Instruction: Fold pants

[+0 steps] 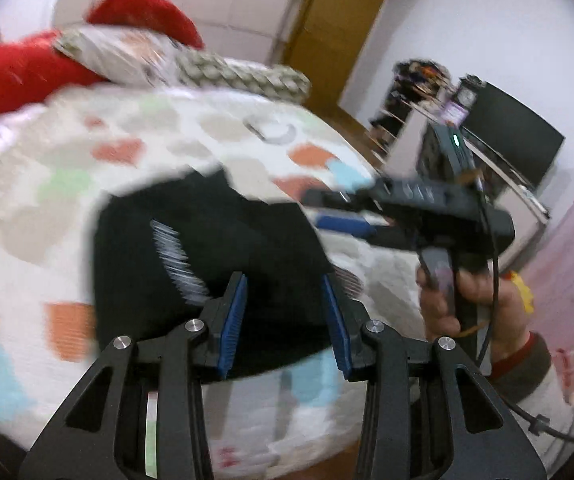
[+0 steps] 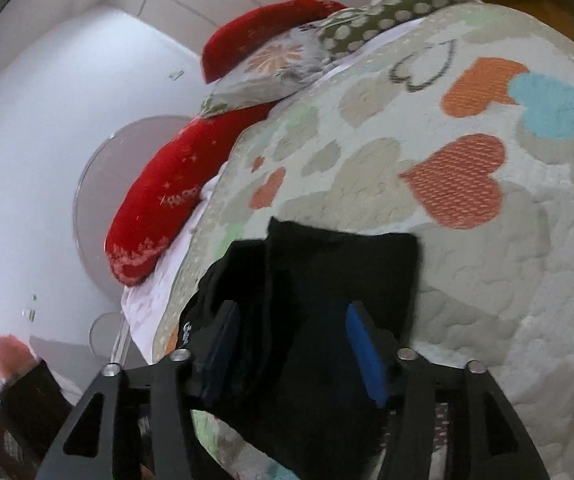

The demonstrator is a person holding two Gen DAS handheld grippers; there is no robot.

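Note:
The black pants [image 1: 207,256] lie folded in a compact bundle on a quilted bedspread with coloured hearts [image 1: 87,160]; a white print shows on them. My left gripper [image 1: 285,300] is open just above the bundle's near edge, nothing between its blue pads. The right gripper shows in the left wrist view [image 1: 347,210] at the bundle's right side, held by a hand. In the right wrist view the pants [image 2: 339,280] fill the space under my open right gripper [image 2: 291,340], whose blue pads stand wide apart over the cloth.
Red pillows [image 2: 159,200] and a patterned pillow [image 2: 279,64] lie at the head of the bed. A wooden door [image 1: 339,28], a shelf and a dark screen [image 1: 515,136] stand beyond the bed's far side.

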